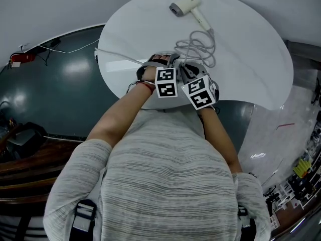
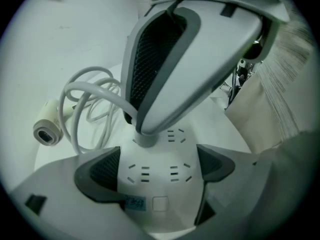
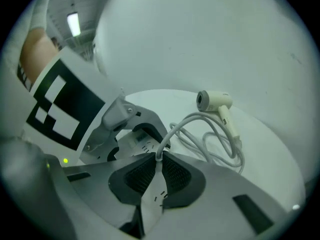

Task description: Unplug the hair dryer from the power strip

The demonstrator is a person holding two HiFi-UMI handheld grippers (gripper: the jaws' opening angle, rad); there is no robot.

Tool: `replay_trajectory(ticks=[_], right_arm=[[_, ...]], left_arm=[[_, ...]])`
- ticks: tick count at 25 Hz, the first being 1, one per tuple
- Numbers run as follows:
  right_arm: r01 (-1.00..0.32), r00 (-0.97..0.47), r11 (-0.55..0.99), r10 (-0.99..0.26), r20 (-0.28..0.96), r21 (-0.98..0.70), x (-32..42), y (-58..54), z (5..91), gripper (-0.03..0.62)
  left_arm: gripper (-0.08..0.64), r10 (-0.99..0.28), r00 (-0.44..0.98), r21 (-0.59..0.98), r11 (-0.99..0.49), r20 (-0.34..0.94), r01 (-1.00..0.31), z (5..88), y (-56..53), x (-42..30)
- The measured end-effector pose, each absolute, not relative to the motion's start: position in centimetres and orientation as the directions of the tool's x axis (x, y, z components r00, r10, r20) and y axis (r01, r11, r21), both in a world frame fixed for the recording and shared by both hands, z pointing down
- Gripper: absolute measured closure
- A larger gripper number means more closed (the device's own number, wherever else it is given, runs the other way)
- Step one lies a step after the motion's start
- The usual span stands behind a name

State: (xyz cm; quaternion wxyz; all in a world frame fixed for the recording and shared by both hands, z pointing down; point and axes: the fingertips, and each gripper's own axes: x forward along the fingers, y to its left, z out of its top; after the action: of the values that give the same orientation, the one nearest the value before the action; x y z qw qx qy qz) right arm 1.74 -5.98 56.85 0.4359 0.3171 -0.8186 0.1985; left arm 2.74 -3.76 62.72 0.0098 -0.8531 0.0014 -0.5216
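Observation:
A cream hair dryer (image 1: 186, 5) lies at the far side of the round white table (image 1: 251, 59), with its grey cord (image 1: 201, 45) coiled toward me. In the left gripper view my left gripper (image 2: 157, 166) is shut on the white power strip (image 2: 160, 181), one dark pad on each long side. My right gripper (image 2: 142, 126) comes down from above and is shut on the hair dryer's plug (image 2: 145, 140), which sits in a socket of the strip. In the right gripper view the cord (image 3: 175, 129) runs in between the right gripper's (image 3: 159, 169) pads. The head view hides the strip under both grippers.
The hair dryer (image 3: 214, 100) and its cord loops (image 3: 220, 144) lie beyond the strip. The table's near edge is right below my hands (image 1: 150, 102). A dark floor (image 1: 60, 89) with cables lies to the left, and several other sockets (image 2: 145, 173) on the strip stand unused.

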Motion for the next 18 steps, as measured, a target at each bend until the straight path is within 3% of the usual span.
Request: replay_trajectory(ticks=[7, 18], right_arm=[[-0.658, -0.360, 0.752, -0.366, 0.858, 0.044, 1.7, -5.3, 56.7, 0.537], [-0.674, -0.424, 0.736, -0.462, 0.779, 0.070, 1.8, -8.3, 51.2, 0.537]], left_arm=[[0.095, -0.011, 0.450, -0.016, -1.000, 0.893, 0.008, 62.7, -3.8, 2.8], [0.095, -0.005, 0.442, -0.011, -1.000, 0.897, 0.013, 62.9, -3.6, 2.7]])
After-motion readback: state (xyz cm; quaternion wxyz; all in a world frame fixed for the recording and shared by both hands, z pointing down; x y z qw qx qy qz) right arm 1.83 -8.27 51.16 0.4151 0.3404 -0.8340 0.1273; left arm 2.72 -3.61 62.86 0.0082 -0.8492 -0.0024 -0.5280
